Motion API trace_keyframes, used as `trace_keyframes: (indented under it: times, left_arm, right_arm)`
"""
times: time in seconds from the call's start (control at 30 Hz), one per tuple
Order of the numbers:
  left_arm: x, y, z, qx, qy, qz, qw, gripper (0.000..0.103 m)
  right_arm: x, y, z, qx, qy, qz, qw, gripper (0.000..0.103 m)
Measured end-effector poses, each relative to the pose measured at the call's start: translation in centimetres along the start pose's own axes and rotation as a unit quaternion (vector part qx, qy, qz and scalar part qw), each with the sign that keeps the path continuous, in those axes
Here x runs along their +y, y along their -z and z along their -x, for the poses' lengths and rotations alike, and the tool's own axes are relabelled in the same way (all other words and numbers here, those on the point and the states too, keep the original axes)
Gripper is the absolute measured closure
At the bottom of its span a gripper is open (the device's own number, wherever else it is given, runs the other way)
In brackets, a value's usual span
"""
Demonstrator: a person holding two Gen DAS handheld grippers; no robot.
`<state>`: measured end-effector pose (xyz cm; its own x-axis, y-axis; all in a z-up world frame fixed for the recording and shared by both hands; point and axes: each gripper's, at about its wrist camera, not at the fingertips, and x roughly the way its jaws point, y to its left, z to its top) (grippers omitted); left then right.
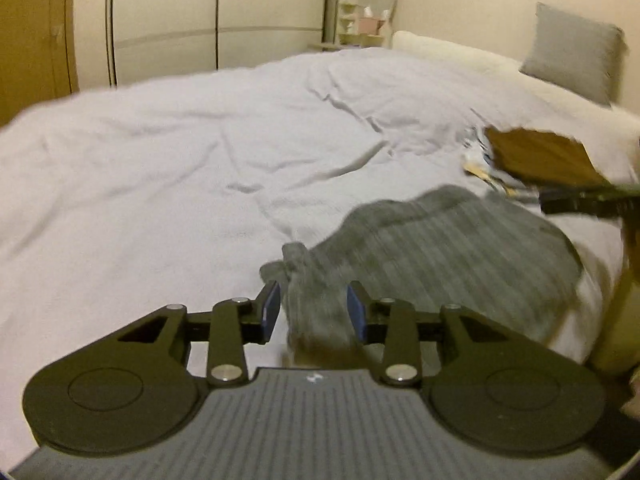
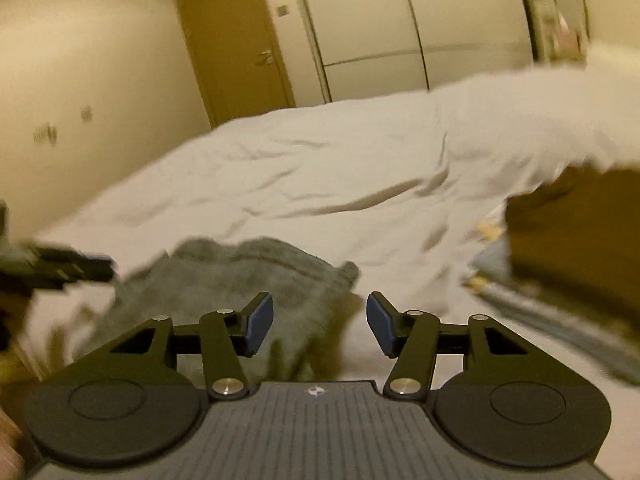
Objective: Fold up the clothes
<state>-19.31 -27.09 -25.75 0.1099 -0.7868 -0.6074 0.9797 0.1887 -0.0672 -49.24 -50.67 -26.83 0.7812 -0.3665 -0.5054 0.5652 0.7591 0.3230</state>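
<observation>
While both views blur, I see the grey garment (image 1: pixel 440 248) lying on the bed (image 1: pixel 160 184) near its edge. My left gripper (image 1: pixel 314 308) stands wide around a bunched fold; my right gripper (image 2: pixel 320 322) gapes wide, holding nothing. No writing is legible.

Likely a home bedroom: bed (image 1: pixel 200 152), pillow (image 1: pixel 572 52), wardrobe (image 1: pixel 216 12).

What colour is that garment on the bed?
Grey garment with fine ribbed stripes, clearest in the left wrist view.

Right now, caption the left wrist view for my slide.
Open left gripper straddles a grey garment on the bed.
</observation>
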Motion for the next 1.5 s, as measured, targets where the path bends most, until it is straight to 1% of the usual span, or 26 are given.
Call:
trace_keyframes:
  times: [0.1,0.13,0.17,0.2,0.23,0.27,0.3,0.33,0.4,0.53,0.6,0.63,0.67,0.7,0.73,0.8,0.87,0.93,1.03,1.1,1.17,1.23,1.3,1.4,1.43,1.5]
  left_arm:
    - [1.1,-0.6,-3.1,0.040,-0.022,0.029,0.9985,0.070]
    - [1.6,-0.5,-3.7,0.044,-0.019,0.045,0.9979,0.074]
    - [1.9,-0.4,-4.1,0.046,-0.015,0.058,0.9971,0.096]
    - [2.1,-0.3,-4.0,0.041,-0.013,0.066,0.9969,0.099]
    - [2.2,-0.2,-3.9,0.035,-0.014,0.070,0.9969,0.100]
    - [1.9,-0.1,-3.3,0.027,-0.025,0.058,0.9977,0.100]
    - [1.6,0.2,-2.7,0.017,-0.041,0.046,0.9979,0.100]
    - [1.6,0.4,-2.5,0.008,-0.050,0.047,0.9976,0.100]
    - [2.0,1.1,-3.0,0.006,-0.053,0.064,0.9965,0.100]
    - [3.1,1.9,-4.7,0.018,-0.049,0.102,0.9935,0.097]
    - [3.8,2.0,-4.7,0.016,-0.043,0.119,0.9919,0.095]
    - [4.1,2.0,-4.6,0.015,-0.040,0.125,0.9912,0.094]
    - [4.2,2.0,-4.3,0.014,-0.042,0.125,0.9912,0.093]
    - [4.4,2.0,-4.0,0.012,-0.044,0.124,0.9912,0.093]
    - [4.4,2.0,-3.6,0.010,-0.047,0.122,0.9913,0.091]
    - [4.0,1.8,-2.6,0.000,-0.068,0.108,0.9918,0.089]
    - [3.5,1.7,-1.1,-0.011,-0.101,0.089,0.9908,0.090]
    - [2.7,1.7,0.8,-0.030,-0.114,0.071,0.9905,0.091]
    - [0.0,1.9,3.2,-0.058,-0.100,0.043,0.9924,0.091]
    - [-2.8,2.2,3.7,-0.064,-0.067,0.014,0.9956,0.090]
    - [-4.9,2.6,3.0,-0.059,-0.044,-0.009,0.9973,0.090]
    - [-6.5,3.0,1.8,-0.048,-0.029,-0.026,0.9981,0.090]
    - [-6.6,3.7,0.2,-0.028,-0.028,-0.030,0.9987,0.090]
    - [-3.9,5.2,-1.1,-0.009,-0.045,0.008,0.9989,0.091]
    - [-3.6,5.3,-0.6,-0.011,-0.053,0.008,0.9985,0.098]
    - [-3.1,5.3,0.3,-0.013,-0.069,0.008,0.9975,0.100]
  right_arm:
    - [-1.5,-0.7,-2.8,0.017,-0.011,-0.054,0.998,0.045]
    - [-2.2,-0.8,-3.6,0.021,-0.013,-0.077,0.997,0.049]
    - [-2.8,-0.9,-4.2,0.026,-0.013,-0.097,0.995,0.058]
    - [-3.1,-1.1,-4.3,0.026,-0.011,-0.102,0.994,0.083]
    - [-3.1,-1.4,-4.2,0.023,-0.010,-0.102,0.994,0.092]
    - [-3.2,-1.7,-4.1,0.020,-0.009,-0.102,0.995,0.094]
    - [-3.0,-2.1,-3.9,0.012,-0.008,-0.091,0.996,0.098]
    - [-2.9,-2.5,-3.8,0.003,-0.010,-0.079,0.997,0.099]
    - [-2.9,-2.8,-4.7,0.006,-0.008,-0.070,0.998,0.100]
    - [-3.7,-2.1,-7.8,0.044,0.001,-0.066,0.997,0.100]
    - [-4.0,-1.8,-7.8,0.046,0.003,-0.070,0.996,0.101]
    - [-3.8,-1.8,-7.4,0.044,0.013,-0.061,0.997,0.101]
    - [-3.6,-1.9,-7.0,0.041,0.025,-0.049,0.998,0.099]
    - [-3.3,-1.9,-6.5,0.039,0.038,-0.037,0.998,0.091]
    - [-3.0,-1.9,-6.0,0.036,0.050,-0.025,0.998,0.080]
    - [-2.3,-1.9,-4.6,0.025,0.071,0.001,0.997,0.078]
    - [-1.2,-1.8,-2.4,0.002,0.083,0.029,0.996,0.078]
    - [0.5,-1.2,-0.2,-0.018,0.082,0.055,0.995,0.078]
    - [3.4,0.3,2.0,-0.034,0.060,0.086,0.994,0.078]
    - [5.4,1.5,2.3,-0.031,0.030,0.100,0.994,0.078]
    - [6.9,2.6,2.1,-0.021,0.006,0.109,0.994,0.077]
    - [6.9,3.5,0.8,0.002,-0.002,0.104,0.995,0.077]
    - [5.8,4.0,-0.1,0.014,0.014,0.102,0.995,0.078]
    - [4.3,4.6,0.0,0.020,0.061,0.120,0.991,0.078]
    - [3.9,4.6,0.3,0.022,0.073,0.126,0.989,0.078]
    - [3.9,4.6,1.3,0.019,0.085,0.138,0.987,0.074]
